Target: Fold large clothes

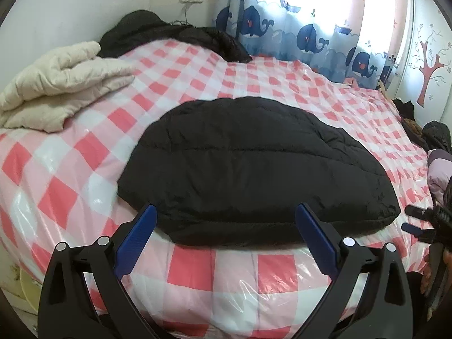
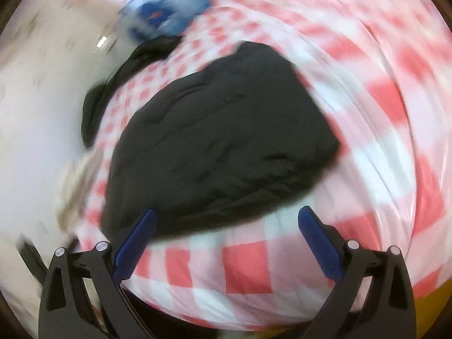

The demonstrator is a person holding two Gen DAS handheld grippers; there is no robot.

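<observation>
Black jacket (image 1: 248, 169) lies folded at frame centre on the bed (image 1: 84, 147); my left claw (image 1: 226, 212) and right claw (image 2: 226, 214) gape empty, apparently released.

A folded jacket (image 1: 251, 166) is lying mid-frame on the bed (image 1: 84, 152), a quilted bundle (image 1: 59, 84) sitting upper left, another garment (image 1: 169, 36) lying behind at the top.

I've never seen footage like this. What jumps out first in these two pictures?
A puffy black jacket, folded into a compact bundle, lies in the middle of a bed covered by a glossy pink-and-white checked sheet. In front of it the blue-tipped left tongs stand wide open, holding nothing. A folded cream coat sits at the far left, and whale-print curtains hang behind the bed.
</observation>
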